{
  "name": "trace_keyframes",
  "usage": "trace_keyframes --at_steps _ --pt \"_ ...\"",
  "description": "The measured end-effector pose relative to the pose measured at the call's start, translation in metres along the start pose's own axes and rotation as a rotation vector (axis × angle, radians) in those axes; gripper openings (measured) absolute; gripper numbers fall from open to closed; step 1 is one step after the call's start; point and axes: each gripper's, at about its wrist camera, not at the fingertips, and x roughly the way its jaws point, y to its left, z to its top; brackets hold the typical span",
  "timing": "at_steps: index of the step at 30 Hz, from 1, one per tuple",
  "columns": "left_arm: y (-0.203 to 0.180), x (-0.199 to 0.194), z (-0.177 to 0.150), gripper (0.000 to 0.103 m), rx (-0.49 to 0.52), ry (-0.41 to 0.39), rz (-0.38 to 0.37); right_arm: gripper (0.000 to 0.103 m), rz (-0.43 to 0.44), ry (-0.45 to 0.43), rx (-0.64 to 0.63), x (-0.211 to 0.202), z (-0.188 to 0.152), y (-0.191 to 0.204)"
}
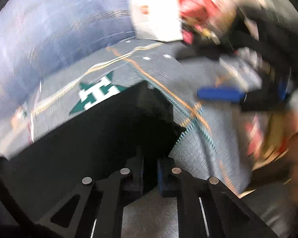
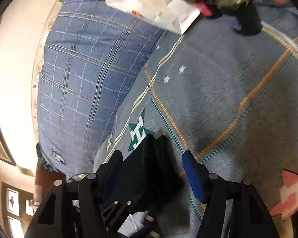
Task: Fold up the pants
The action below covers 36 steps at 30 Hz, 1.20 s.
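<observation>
The black pants (image 1: 101,130) lie on a grey patterned blanket (image 1: 198,91). My left gripper (image 1: 150,174) is shut on a fold of the black pants, the cloth pinched between its blue pads. My right gripper shows at the right of the blurred left wrist view (image 1: 220,95). In the right wrist view the right gripper (image 2: 152,170) is open, its blue-padded fingers (image 2: 192,174) on either side of the black pants (image 2: 149,168). The left gripper's black linkage (image 2: 125,212) shows beneath that cloth.
A blue plaid pillow (image 2: 85,75) lies left of the blanket (image 2: 218,99). White paper bags (image 2: 155,6) and red and mixed clutter (image 1: 196,6) sit at the far end. A cream wall (image 2: 12,75) and a window (image 2: 14,208) are at the left.
</observation>
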Motion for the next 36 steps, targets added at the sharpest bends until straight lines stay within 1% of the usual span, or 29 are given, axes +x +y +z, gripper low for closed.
trace_keyframes --at_steps 2,5,6,8,9,11,13,14,15,16,17,18,20,22,23,25,29,30,33,34,35,36 --pt "0.011 -0.007 -0.002 0.010 -0.044 -0.013 -0.016 0.066 0.022 0.045 -0.007 0.010 0.001 0.003" --pt "0.022 -0.010 -0.005 0.010 -0.117 0.000 -0.073 0.066 0.039 0.118 -0.015 0.032 -0.003 0.009" --pt "0.022 -0.011 -0.006 0.009 -0.128 0.001 -0.079 0.066 0.036 0.137 -0.013 0.037 -0.004 0.010" --pt "0.020 -0.015 -0.008 0.009 -0.133 -0.006 -0.080 0.066 -0.022 0.178 -0.014 0.051 -0.009 0.011" --pt "0.018 -0.017 -0.009 0.009 -0.132 -0.009 -0.082 0.066 -0.035 0.186 -0.008 0.055 -0.010 0.010" --pt "0.015 -0.019 -0.009 0.009 -0.127 -0.015 -0.081 0.066 0.000 0.193 0.010 0.059 -0.009 0.009" --pt "0.015 -0.020 -0.007 0.009 -0.121 -0.017 -0.079 0.065 0.010 0.198 0.025 0.064 -0.010 0.009" --pt "0.015 -0.021 -0.007 0.009 -0.122 -0.016 -0.082 0.061 -0.001 0.200 0.016 0.066 -0.011 0.011" --pt "0.017 -0.023 -0.007 0.009 -0.129 -0.016 -0.092 0.033 -0.032 0.197 -0.010 0.068 -0.013 0.016" --pt "0.018 -0.027 -0.007 0.009 -0.134 -0.022 -0.096 0.020 -0.044 0.185 -0.020 0.066 -0.014 0.019" --pt "0.020 -0.032 -0.008 0.009 -0.139 -0.033 -0.099 0.020 -0.045 0.168 -0.037 0.063 -0.015 0.024" --pt "0.023 -0.040 -0.008 0.009 -0.146 -0.050 -0.103 0.020 -0.023 0.153 -0.055 0.059 -0.016 0.030" --pt "0.031 -0.056 -0.010 0.009 -0.162 -0.084 -0.115 0.020 0.055 0.120 -0.117 0.050 -0.019 0.050" --pt "0.043 -0.076 -0.012 0.009 -0.181 -0.120 -0.112 0.020 0.114 0.103 -0.198 0.047 -0.027 0.074" --pt "0.053 -0.089 -0.015 0.009 -0.199 -0.139 -0.107 0.020 0.145 0.103 -0.239 0.050 -0.033 0.089" --pt "0.072 -0.109 -0.024 0.009 -0.234 -0.171 -0.100 0.020 0.190 0.110 -0.280 0.058 -0.043 0.112" --pt "0.117 -0.141 -0.045 0.009 -0.321 -0.220 -0.080 0.020 0.269 0.155 -0.366 0.086 -0.069 0.165" --pt "0.130 -0.149 -0.053 0.009 -0.338 -0.225 -0.070 0.020 0.273 0.166 -0.383 0.090 -0.075 0.171" --pt "0.163 -0.157 -0.075 0.009 -0.394 -0.220 -0.039 0.018 0.260 0.222 -0.470 0.123 -0.103 0.209" --pt "0.179 -0.154 -0.087 0.009 -0.434 -0.213 -0.038 0.018 0.251 0.231 -0.487 0.133 -0.109 0.218" --pt "0.188 -0.150 -0.092 0.010 -0.459 -0.204 -0.044 0.018 0.241 0.241 -0.499 0.146 -0.116 0.224" --pt "0.202 -0.143 -0.101 0.010 -0.510 -0.182 -0.055 0.017 0.228 0.264 -0.502 0.164 -0.123 0.227"
